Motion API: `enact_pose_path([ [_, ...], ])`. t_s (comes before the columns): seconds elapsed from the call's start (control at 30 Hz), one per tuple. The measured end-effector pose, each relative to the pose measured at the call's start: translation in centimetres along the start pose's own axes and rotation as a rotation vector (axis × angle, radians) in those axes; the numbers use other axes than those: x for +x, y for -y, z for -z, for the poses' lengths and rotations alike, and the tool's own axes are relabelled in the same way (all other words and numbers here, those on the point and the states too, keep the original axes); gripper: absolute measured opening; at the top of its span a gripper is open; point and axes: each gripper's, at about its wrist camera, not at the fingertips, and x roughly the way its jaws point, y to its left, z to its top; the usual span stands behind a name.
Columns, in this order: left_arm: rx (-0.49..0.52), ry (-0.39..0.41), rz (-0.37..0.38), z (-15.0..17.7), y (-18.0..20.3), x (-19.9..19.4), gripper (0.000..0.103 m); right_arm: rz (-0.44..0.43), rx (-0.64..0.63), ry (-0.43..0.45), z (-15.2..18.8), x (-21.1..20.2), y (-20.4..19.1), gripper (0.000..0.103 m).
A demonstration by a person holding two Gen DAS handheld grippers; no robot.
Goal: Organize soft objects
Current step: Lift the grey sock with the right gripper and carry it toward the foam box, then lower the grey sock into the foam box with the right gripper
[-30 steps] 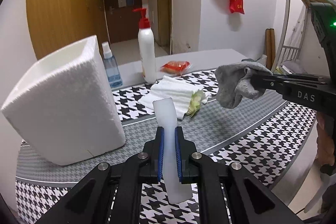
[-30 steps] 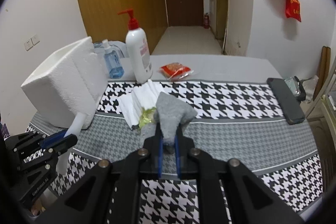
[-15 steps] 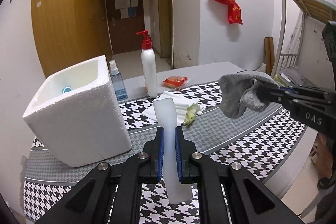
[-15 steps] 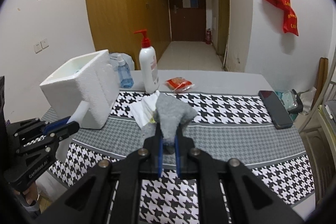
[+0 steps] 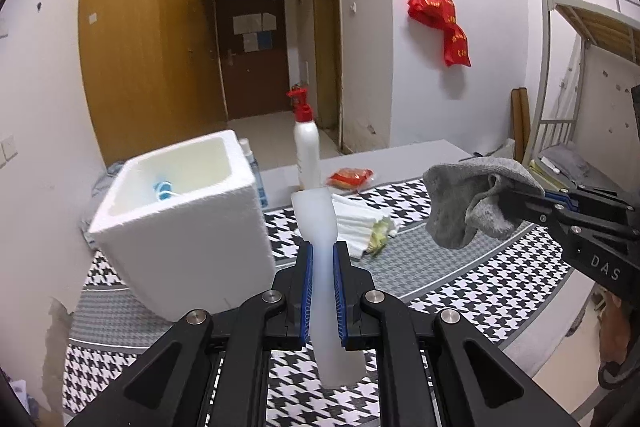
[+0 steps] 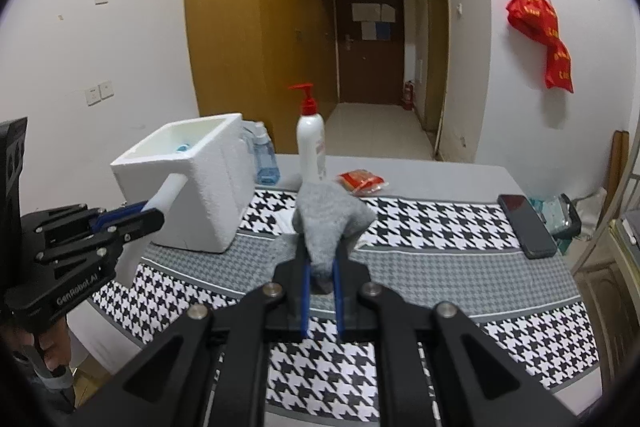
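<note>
Between left fingers [image 5: 322, 259], a white tube [image 5: 320, 223]

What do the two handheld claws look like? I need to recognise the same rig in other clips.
Both are matte black, angular linkage frames with silver round pivot bolts and thin blue pads lining the inner faces of the fingers. The left claw carries white lettering "GenRobot.AI" on its side, seen from the right wrist view. The right claw shows white letters "DAS" on its side. No cables are visible.
</note>
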Motion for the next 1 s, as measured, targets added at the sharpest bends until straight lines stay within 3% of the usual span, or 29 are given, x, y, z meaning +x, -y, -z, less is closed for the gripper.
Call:
enact_pose_path([
  [1.0,-0.135,0.060,-0.202,2.3,-9.7,-5.8,0.011,-0.223,-0.155,0.023,-2.3,1.8,-11.9,0.012],
])
